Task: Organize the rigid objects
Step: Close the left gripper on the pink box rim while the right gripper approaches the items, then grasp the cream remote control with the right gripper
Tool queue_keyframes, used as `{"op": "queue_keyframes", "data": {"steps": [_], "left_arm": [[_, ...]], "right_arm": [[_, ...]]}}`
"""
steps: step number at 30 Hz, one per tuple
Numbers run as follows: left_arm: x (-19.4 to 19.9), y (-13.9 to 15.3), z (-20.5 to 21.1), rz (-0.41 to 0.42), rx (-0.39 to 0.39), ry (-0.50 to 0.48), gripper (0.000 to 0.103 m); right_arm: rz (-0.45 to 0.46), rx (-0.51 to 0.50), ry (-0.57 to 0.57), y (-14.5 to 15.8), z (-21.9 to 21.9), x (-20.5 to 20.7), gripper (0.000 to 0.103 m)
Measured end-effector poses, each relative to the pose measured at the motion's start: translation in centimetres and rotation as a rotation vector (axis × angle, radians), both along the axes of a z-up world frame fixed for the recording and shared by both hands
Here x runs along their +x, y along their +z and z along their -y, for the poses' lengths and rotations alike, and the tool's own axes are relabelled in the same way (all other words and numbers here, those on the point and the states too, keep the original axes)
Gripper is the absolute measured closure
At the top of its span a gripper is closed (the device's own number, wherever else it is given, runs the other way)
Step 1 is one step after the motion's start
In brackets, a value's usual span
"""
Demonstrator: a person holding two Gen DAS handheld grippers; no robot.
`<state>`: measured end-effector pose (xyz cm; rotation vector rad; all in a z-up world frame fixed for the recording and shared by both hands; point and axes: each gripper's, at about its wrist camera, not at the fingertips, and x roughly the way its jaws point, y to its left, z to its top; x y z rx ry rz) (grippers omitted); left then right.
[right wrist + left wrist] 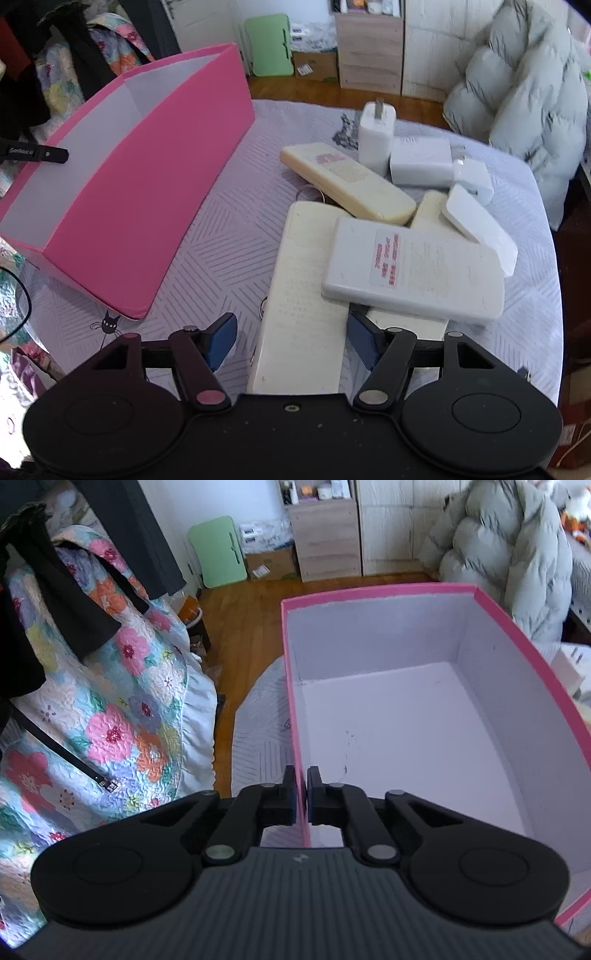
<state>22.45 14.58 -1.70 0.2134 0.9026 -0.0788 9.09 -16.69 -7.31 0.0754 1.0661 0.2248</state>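
An open pink box (402, 590) with a white inside holds nothing. My left gripper (301, 775) is shut on its left wall, one finger outside and one inside. The pink box (155, 192) stands left on the table, with a black part of the left gripper (37, 153) at its far wall. My right gripper (291, 319) is open and straddles a long cream device (299, 295); a gap shows at the left pad. A grey-white power bank (413, 269) lies across that device. Behind are a cream remote (347, 181), a flat white device (480, 229) and three white chargers (376, 136).
The table wears a lilac cloth (221, 229) with cat prints, and its right edge drops off near a puffy grey coat (528, 103). A flowered quilt (122, 701) and dark clothes lie left. A wooden cabinet (369, 51) and green folding table (269, 44) stand behind.
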Motion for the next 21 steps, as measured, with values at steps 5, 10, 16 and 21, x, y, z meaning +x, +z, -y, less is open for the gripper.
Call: {"op": "queue_keyframes", "data": {"steps": [5,10,16,21], "left_arm": [[-0.8,-0.4,-0.2,0.062,-0.015,0.022,0.099],[-1.2,-0.7,-0.3,0.099,-0.036,0.041,0.099],[-1.1,-0.5,-0.1,0.121,-0.037,0.05,0.099],[-0.8,-0.3,-0.1,0.125,-0.034,0.043,0.099]], "right_arm": [[-0.031,0.023,-0.026,-0.4,0.1,1.0,0.029],[-0.031,0.028,-0.056,-1.3,-0.2,2.4,0.028],[0.011,0.018,-0.098,-1.7,-0.4,3.8,0.029],[0.056,-0.019,-0.083,-0.9,-0.4,3.8,0.045]]}}
